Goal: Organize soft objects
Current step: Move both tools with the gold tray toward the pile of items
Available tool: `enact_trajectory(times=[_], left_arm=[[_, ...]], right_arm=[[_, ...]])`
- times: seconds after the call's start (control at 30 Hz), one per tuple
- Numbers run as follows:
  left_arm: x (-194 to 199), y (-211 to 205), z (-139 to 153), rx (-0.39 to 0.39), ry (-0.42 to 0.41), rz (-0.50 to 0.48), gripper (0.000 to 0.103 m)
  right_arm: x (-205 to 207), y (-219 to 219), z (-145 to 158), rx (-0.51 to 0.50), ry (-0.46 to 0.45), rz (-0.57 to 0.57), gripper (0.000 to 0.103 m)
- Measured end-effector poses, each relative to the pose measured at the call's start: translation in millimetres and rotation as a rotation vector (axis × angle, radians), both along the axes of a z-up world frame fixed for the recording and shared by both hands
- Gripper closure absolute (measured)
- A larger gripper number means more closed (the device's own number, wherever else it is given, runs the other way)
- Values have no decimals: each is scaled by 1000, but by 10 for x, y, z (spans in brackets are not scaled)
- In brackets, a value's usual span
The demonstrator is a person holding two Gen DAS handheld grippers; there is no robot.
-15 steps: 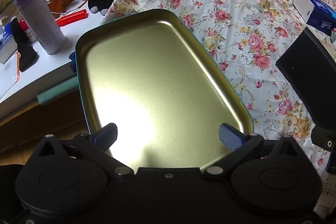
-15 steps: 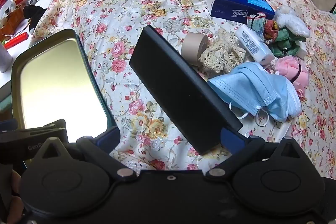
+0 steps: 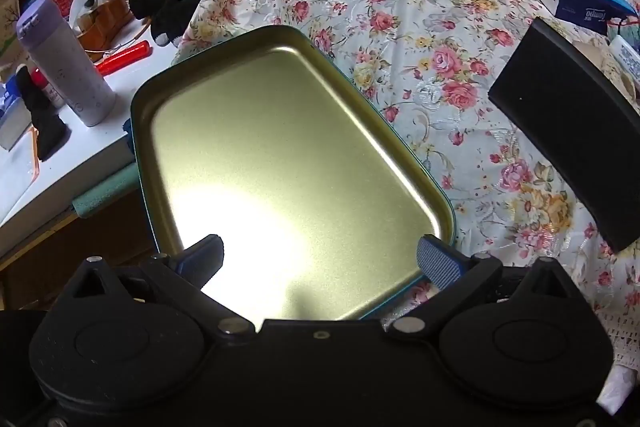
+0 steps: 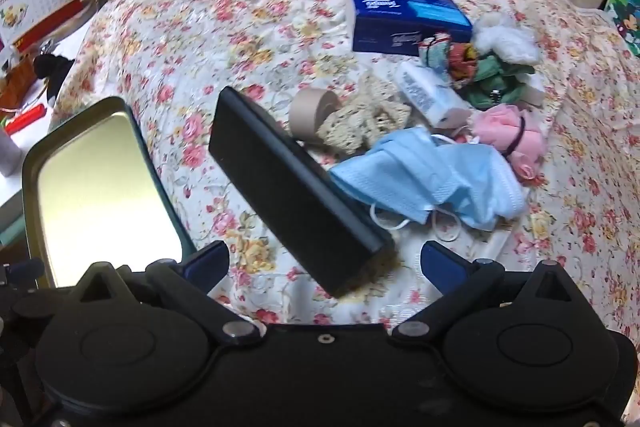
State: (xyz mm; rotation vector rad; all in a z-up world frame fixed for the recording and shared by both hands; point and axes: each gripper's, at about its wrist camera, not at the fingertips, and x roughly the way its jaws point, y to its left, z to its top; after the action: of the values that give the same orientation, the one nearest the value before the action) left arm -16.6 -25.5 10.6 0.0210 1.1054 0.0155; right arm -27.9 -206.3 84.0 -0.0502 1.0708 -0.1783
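— Where are the soft things now?

— Heaped at the far right of the flowered cloth (image 4: 248, 27): the blue face masks (image 4: 432, 179) nearest, the lace piece (image 4: 368, 123) just behind them, then the pink scrunchie (image 4: 508, 135), the green cloth (image 4: 496, 79) and a white fluffy bit (image 4: 508, 39). None has been picked up.

— And the tray?

— The gold tray (image 3: 280, 147) lies at the near left, hanging partly over the cloth's edge beside the white bench (image 3: 48, 167). It is bare inside.

— What changed in the last half second?

— Very little. The right tongs (image 4: 324, 261) have drifted a touch to the right. Before, the near end of the black box (image 4: 288, 187) sat against their right pad; now that end shows in the gap between the two pads, with cloth visible beside the right one. The right tongs have also slipped out of the left camera's lower right corner.

— The left tongs?

— The left tongs (image 3: 322, 253) have barely shifted. They hang over the near end of the tray.

— State of both?

— Both spread wide, nothing gripped. The black box is only seen beyond the right pair, not pinched.

— Meaning for the task?

— I'd judge it is at the very start. The small rightward drift suggests the right tongs are heading for the masks, though the box lies between them and the heap. The tape roll (image 4: 310, 111) and tissue box (image 4: 404, 19) sit among the soft pieces and could get snagged.
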Motion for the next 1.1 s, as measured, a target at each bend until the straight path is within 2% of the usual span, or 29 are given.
enact_trajectory(times=[0.57,0.97,1.1], left_arm=[[-125,-169,116,-21,0,40,4],[-187,-147,199,-29,1,71,4],[-202,-162,220,-22,8,71,4]], right_arm=[[-106,-176,78,24,-28,-37,1],[-108,-134,67,28,-11,-21,1],[-77,-103,56,-4,10,-11,1]])
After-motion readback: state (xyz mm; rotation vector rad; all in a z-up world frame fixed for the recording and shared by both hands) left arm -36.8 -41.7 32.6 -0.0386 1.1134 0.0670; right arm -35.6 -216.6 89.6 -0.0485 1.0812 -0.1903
